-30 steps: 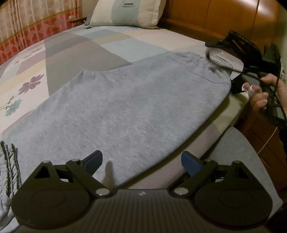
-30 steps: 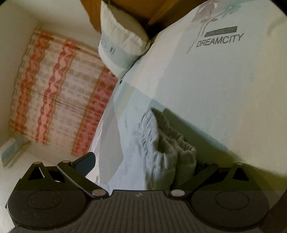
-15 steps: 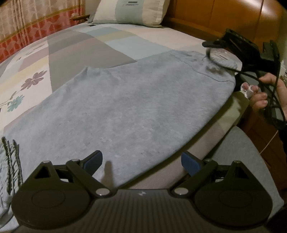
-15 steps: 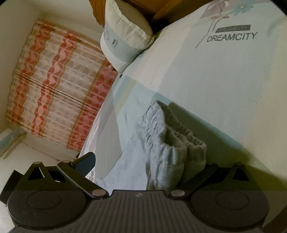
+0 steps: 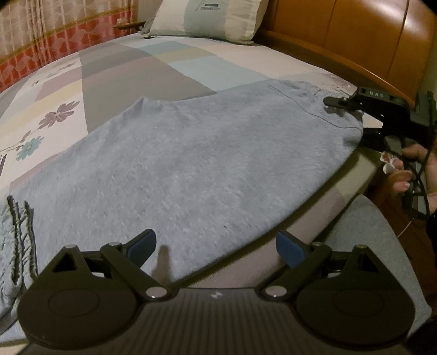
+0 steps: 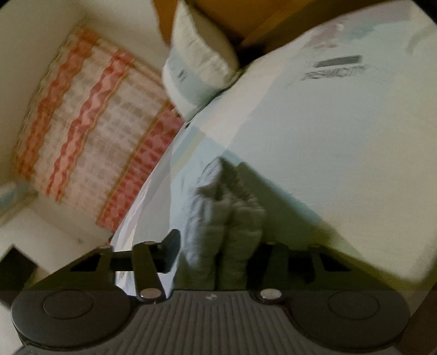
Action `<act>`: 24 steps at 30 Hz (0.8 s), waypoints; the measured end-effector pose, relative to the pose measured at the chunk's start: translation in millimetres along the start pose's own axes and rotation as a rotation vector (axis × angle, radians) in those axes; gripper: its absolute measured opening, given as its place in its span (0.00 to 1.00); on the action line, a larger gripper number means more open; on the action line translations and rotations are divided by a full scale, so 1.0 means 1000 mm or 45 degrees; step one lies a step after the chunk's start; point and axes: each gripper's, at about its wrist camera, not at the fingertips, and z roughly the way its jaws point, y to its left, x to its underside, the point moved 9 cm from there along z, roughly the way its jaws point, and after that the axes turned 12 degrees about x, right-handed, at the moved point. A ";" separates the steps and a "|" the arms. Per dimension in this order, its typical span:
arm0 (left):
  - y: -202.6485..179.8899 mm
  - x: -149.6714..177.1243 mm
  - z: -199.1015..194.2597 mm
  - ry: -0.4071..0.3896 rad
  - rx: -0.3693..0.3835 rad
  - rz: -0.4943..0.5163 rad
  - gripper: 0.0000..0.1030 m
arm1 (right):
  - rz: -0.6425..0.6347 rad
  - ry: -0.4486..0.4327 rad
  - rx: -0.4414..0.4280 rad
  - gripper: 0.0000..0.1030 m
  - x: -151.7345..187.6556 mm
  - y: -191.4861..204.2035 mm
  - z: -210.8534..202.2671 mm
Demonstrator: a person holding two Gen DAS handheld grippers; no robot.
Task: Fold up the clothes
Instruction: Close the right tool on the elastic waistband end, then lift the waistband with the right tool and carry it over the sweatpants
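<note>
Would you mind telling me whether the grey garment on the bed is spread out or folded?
Mostly spread: the grey garment lies flat across the bed; only its gathered ends are bunched.

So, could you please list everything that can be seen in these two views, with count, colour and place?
Garment: one, grey, spread flat on the bed, gathered cuffs at both ends.
Bed sheet: one, pastel patches with flowers, under the garment.
Pillow: one, cream and pale blue, at the headboard.
Headboard: one, orange-brown wood, behind the bed.
Curtain: one, red and beige, beyond the bed.
Left gripper: one, black with blue pads, open above the near hem.
Right gripper: one, black, closing around a gathered cuff.
Hand: one, holding the right gripper.
</note>
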 end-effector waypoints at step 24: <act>0.020 0.005 -0.041 0.053 -0.111 0.156 0.92 | -0.096 0.044 0.166 0.33 -0.005 0.011 0.012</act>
